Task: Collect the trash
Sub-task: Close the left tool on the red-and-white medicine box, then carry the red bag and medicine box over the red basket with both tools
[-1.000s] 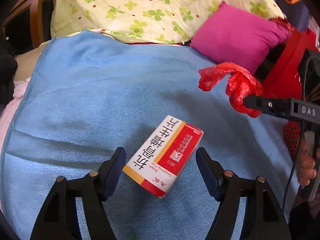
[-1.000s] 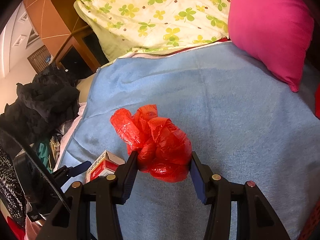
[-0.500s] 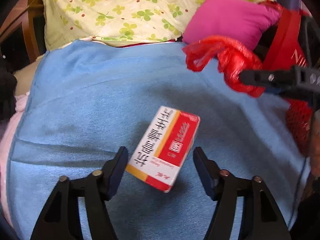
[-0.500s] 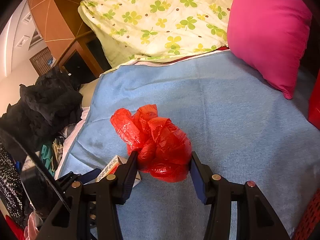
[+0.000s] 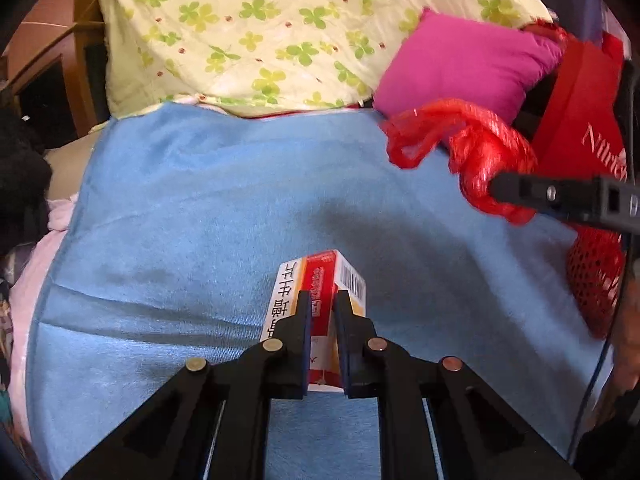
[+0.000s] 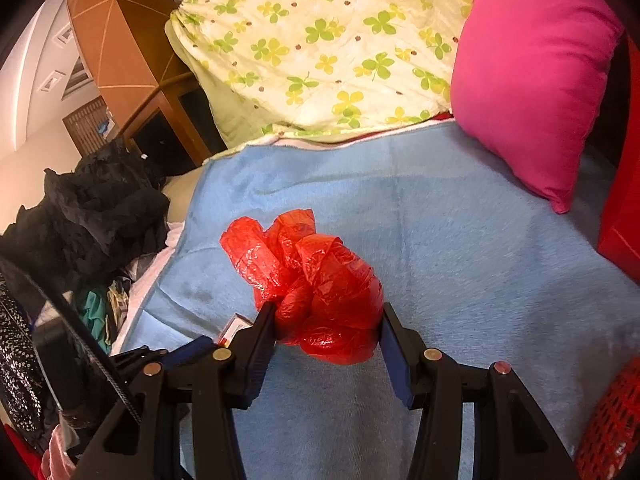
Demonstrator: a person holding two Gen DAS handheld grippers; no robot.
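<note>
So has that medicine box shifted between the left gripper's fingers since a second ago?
Yes. The medicine box lay flat and slanted on the blue blanket; now it stands on edge, clamped by the left gripper.

Our left tongs [image 5: 321, 320] are matte black, two angular arms with dark blue pads and four round brass-coloured pivot pins. Our right tongs [image 6: 328, 332] match them, pins silver and copper-toned, with a black cable [image 6: 100, 364] just left of them.

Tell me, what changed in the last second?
The left gripper closed on the box, which had sat loose between open jaws and is now turned edge-on. The right gripper still holds the red bag; both rose slightly above the blue blanket.
</note>
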